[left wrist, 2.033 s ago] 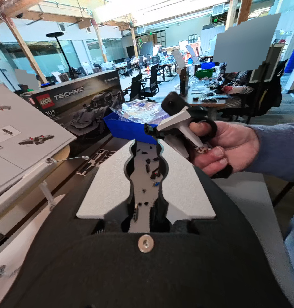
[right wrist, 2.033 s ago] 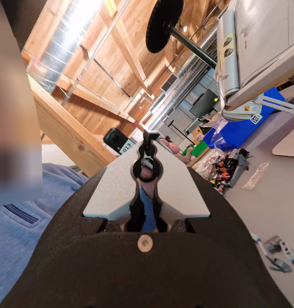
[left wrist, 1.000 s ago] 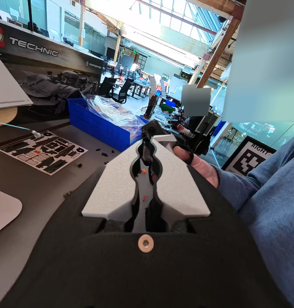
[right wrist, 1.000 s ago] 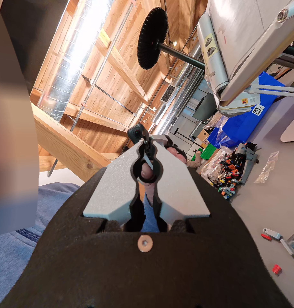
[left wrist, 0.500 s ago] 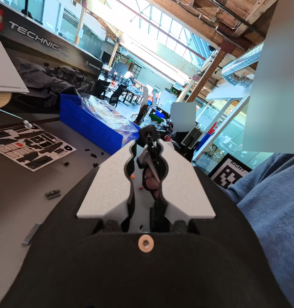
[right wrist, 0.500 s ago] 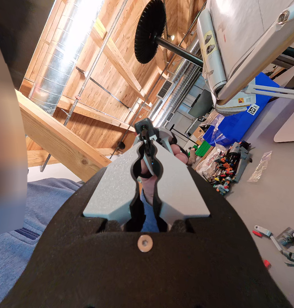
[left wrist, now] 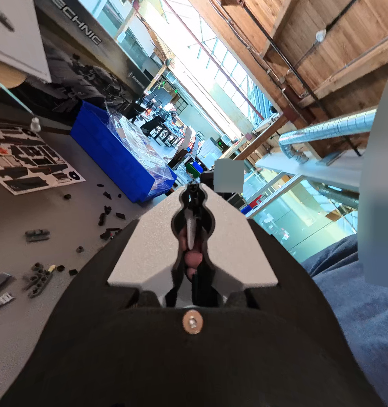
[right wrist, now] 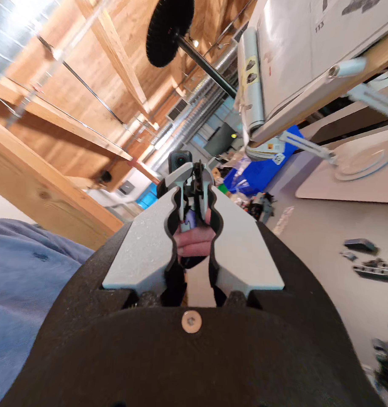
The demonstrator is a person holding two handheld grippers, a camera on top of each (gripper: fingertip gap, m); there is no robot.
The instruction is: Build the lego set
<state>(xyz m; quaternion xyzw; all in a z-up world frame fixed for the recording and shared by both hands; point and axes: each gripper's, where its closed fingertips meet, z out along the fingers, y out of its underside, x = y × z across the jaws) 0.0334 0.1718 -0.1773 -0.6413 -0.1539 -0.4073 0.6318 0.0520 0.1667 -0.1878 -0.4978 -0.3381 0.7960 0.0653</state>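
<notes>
Held tip to tip above the grey table (left wrist: 45, 211), the left gripper (left wrist: 194, 193) is clenched on a small black lego piece (left wrist: 194, 199), while the right gripper (right wrist: 194, 193) stands released around it. Loose lego parts (left wrist: 38, 278) lie at nine o'clock.

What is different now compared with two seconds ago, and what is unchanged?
The left gripper turned to meet the right gripper tip to tip and closed on the small black piece; the right gripper, shut on it before, has opened. The blue bin and sticker sheet lie unmoved.
</notes>
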